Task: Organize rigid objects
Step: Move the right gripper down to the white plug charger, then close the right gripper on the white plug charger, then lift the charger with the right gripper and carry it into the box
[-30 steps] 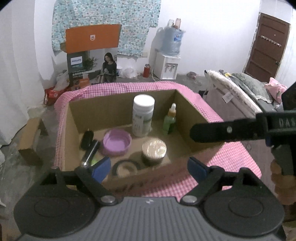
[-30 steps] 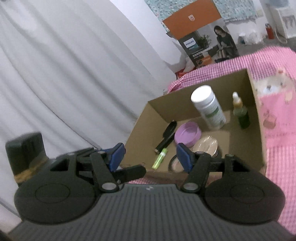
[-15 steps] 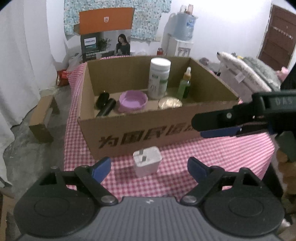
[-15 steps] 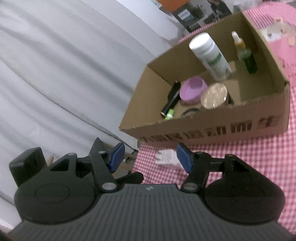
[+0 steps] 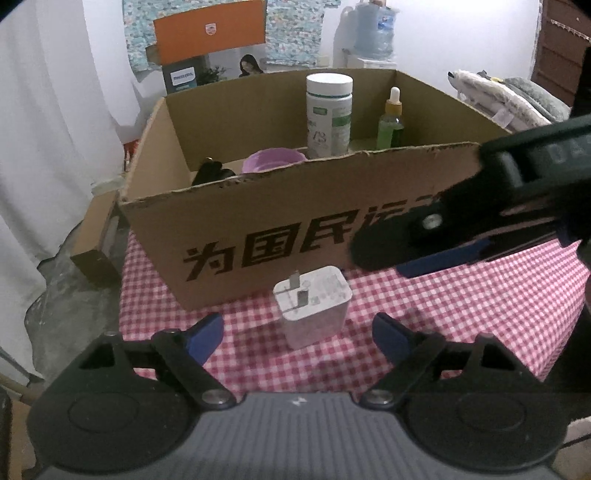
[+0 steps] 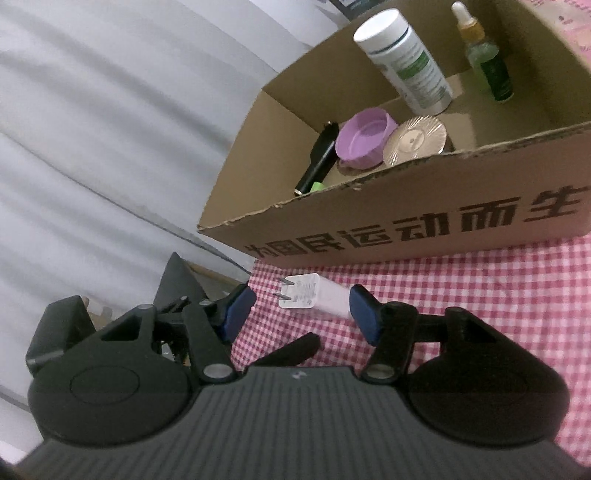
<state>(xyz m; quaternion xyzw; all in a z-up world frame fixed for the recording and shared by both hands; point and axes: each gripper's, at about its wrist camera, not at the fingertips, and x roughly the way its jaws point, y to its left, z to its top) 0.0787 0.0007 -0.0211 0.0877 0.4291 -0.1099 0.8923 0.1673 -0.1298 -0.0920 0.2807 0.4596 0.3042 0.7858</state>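
A white plug adapter (image 5: 312, 304) lies on the pink checked cloth (image 5: 461, 299) in front of the cardboard box (image 5: 280, 225). My left gripper (image 5: 297, 332) is open, with the adapter between and just ahead of its fingertips. My right gripper (image 6: 301, 308) is open beside the adapter (image 6: 314, 299); it also shows in the left wrist view (image 5: 461, 236). The box (image 6: 424, 218) holds a white bottle (image 5: 328, 114), a green dropper bottle (image 5: 390, 122), a purple bowl (image 6: 364, 140), a gold-lidded jar (image 6: 415, 140) and a black tube (image 6: 319, 158).
The table's left edge drops to the floor, where a small cardboard box (image 5: 98, 236) stands. White curtains (image 6: 110, 129) hang on the left. An orange box (image 5: 210, 33) and a water dispenser (image 5: 369, 33) stand at the back.
Both grippers have dropped from above the box to the cloth in front of it. The adapter has come into view and now lies between the left fingertips.
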